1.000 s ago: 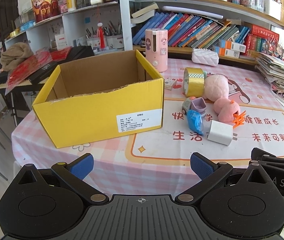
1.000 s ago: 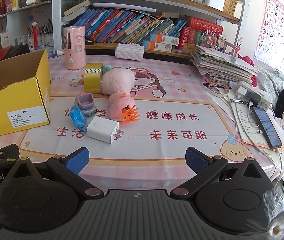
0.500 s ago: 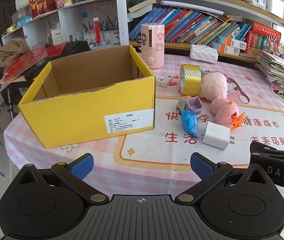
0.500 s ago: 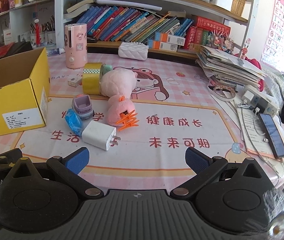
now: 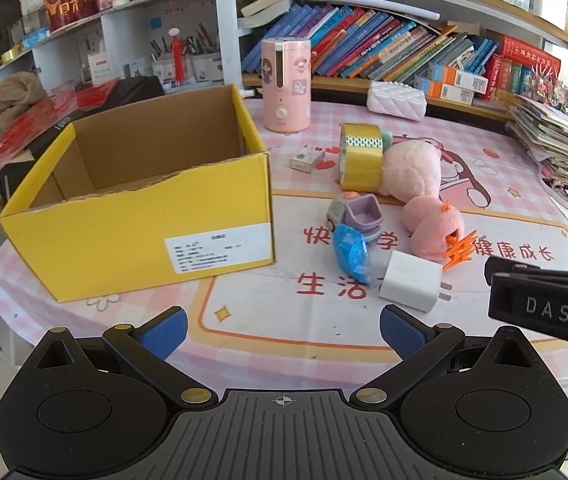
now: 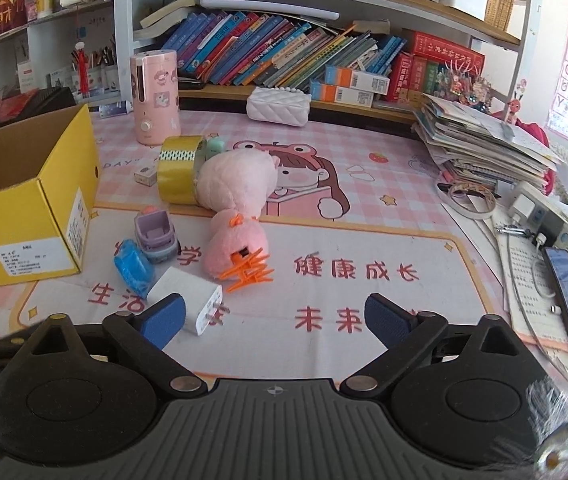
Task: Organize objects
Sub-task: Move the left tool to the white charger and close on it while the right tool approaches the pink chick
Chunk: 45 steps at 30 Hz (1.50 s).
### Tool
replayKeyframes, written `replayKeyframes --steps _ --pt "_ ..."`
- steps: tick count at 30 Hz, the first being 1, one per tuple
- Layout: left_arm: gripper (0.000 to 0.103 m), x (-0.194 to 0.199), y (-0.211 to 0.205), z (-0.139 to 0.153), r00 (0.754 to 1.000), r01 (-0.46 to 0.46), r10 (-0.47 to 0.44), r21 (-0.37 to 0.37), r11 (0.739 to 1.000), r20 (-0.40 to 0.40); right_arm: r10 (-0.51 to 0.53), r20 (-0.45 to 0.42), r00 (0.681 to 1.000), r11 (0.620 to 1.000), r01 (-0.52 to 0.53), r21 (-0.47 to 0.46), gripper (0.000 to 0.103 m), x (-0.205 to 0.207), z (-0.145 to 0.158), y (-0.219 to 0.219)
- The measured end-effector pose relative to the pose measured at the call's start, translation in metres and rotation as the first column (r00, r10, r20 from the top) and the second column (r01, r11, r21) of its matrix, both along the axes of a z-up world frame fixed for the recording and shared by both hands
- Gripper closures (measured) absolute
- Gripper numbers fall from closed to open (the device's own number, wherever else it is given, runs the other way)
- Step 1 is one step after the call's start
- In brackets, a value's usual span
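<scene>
Half the mint object [image 6: 215, 147] behind tape roll [image 6: 179, 174]

— What differs from a second ago?
— Both tongs sit closer over the worktop [image 6: 364, 216]; the right tongs [image 6: 273, 320] now have their left pad at the white charger [image 6: 185, 298].
— And the left tongs [image 5: 281, 326]?
— Nearer the yellow box [image 5: 135, 236], jaws as wide as before.

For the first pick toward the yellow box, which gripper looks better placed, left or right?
Right, probably. The right gripper is open, with the white charger just past its left fingertip. The left gripper, also open, faces bare mat between the yellow box and the charger.
</scene>
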<state>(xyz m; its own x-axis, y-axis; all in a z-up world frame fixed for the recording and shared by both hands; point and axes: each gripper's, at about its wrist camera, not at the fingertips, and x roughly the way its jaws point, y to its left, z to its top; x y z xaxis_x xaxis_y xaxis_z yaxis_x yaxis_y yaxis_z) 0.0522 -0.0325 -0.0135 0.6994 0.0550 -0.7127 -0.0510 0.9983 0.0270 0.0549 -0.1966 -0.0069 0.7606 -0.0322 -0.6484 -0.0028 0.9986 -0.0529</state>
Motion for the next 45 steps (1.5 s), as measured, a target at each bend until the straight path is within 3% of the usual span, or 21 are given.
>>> replayKeyframes --steps 13,20,24,31,40,43,45 --pt "0.0 0.024 -0.032 -0.007 0.999 0.052 -0.052 -0.014 0.999 -0.003 0.04 0.0 0.999 0.998 -0.04 0.038 0.03 0.036 -0.001 -0.027" --pt "0.0 0.035 -0.04 -0.01 0.997 0.073 -0.071 -0.074 0.995 0.02 0.041 0.019 0.999 0.996 -0.042 0.076 0.031 0.052 -0.001 -0.041" --pt "0.001 0.044 -0.048 -0.016 0.995 0.094 -0.096 -0.077 0.993 -0.019 0.047 0.026 0.999 0.995 -0.049 0.09 0.031 0.061 0.0 -0.049" --pt "0.033 0.059 -0.063 -0.033 0.987 0.134 -0.143 -0.105 0.985 -0.08 0.121 -0.01 0.993 0.985 -0.119 0.122 0.037 0.076 -0.006 -0.054" --pt "0.035 0.081 -0.084 -0.048 0.976 0.187 -0.193 -0.071 0.98 -0.104 0.203 -0.023 0.979 0.972 -0.198 0.129 0.038 0.1 -0.01 -0.052" --pt "0.035 0.087 -0.084 -0.051 0.975 0.188 -0.197 -0.091 0.978 -0.101 0.242 -0.04 0.969 0.961 -0.234 0.149 0.038 0.109 -0.014 -0.05" --pt "0.04 0.089 -0.086 -0.053 0.974 0.198 -0.207 -0.093 0.976 -0.098 0.271 -0.058 0.961 0.953 -0.259 0.16 0.038 0.116 -0.016 -0.047"
